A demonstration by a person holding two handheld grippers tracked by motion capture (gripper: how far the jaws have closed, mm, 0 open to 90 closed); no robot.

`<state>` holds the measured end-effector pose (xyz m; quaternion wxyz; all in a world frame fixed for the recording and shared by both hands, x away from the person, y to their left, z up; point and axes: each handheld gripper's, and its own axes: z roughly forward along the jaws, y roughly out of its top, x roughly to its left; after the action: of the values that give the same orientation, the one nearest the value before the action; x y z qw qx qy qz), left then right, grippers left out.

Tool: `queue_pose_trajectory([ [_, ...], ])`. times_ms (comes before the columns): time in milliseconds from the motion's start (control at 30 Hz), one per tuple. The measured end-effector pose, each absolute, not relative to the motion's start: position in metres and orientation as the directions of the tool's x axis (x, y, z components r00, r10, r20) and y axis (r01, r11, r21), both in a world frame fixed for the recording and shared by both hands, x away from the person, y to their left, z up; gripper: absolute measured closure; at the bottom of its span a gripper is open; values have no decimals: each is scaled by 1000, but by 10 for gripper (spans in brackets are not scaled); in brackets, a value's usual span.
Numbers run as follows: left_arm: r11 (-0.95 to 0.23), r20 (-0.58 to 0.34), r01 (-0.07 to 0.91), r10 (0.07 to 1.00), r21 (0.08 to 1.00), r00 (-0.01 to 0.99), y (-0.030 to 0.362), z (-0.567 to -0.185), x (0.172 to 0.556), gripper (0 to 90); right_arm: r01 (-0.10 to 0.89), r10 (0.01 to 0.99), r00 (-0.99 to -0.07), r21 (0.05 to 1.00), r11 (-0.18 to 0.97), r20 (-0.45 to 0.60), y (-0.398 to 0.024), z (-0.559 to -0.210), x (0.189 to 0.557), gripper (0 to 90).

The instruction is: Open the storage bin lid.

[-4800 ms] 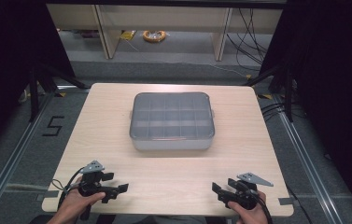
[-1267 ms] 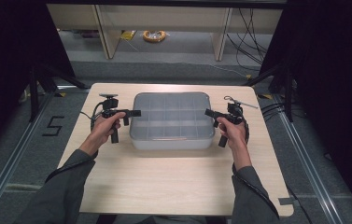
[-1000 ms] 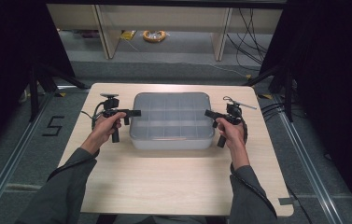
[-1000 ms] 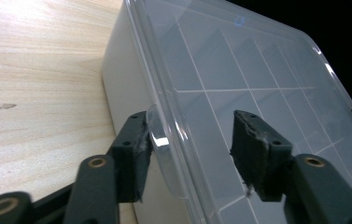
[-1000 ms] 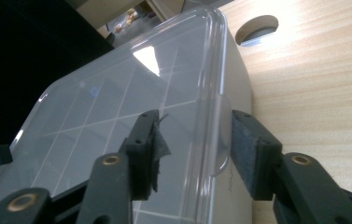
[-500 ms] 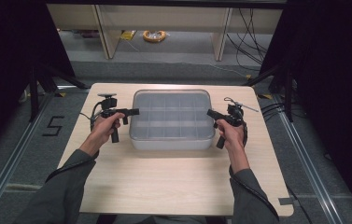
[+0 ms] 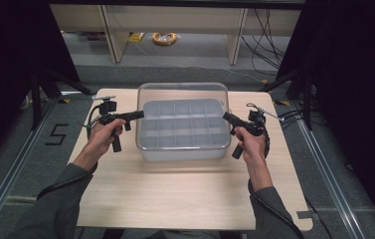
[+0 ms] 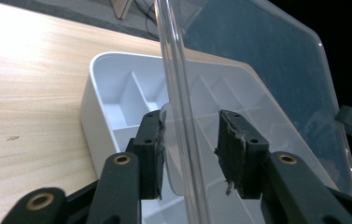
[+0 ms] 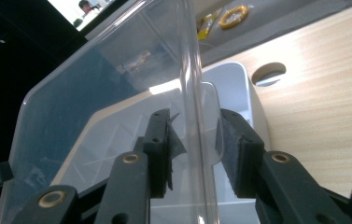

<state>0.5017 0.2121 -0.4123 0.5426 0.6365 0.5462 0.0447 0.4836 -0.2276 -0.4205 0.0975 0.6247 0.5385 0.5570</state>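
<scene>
Clear lid [image 7: 182, 92], white box [image 7: 184, 130]

Grey long sleeves [image 7: 50, 204], black claws with brass-ringed screws [image 8: 122, 159], frayed black pads [image 8: 232, 151], black trailing cables [image 7: 269, 211].

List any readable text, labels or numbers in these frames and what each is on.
"5": dark mark on the grey floor, left of the table, in the high view.
No print can be made out on the clear lid, the white compartment box, the left gripper or the right gripper.
</scene>
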Motion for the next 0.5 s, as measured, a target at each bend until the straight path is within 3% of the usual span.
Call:
queue_pose_trajectory([
  [233, 204, -568, 651, 711, 731, 415, 219, -410, 471, 639, 534, 780, -252, 754, -382, 573, -230, -413, 458, 668],
  [500, 154, -513, 611, 717, 777, 472, 221, -413, 436, 650, 512, 779, -288, 777, -366, 557, -230, -414, 427, 666],
])
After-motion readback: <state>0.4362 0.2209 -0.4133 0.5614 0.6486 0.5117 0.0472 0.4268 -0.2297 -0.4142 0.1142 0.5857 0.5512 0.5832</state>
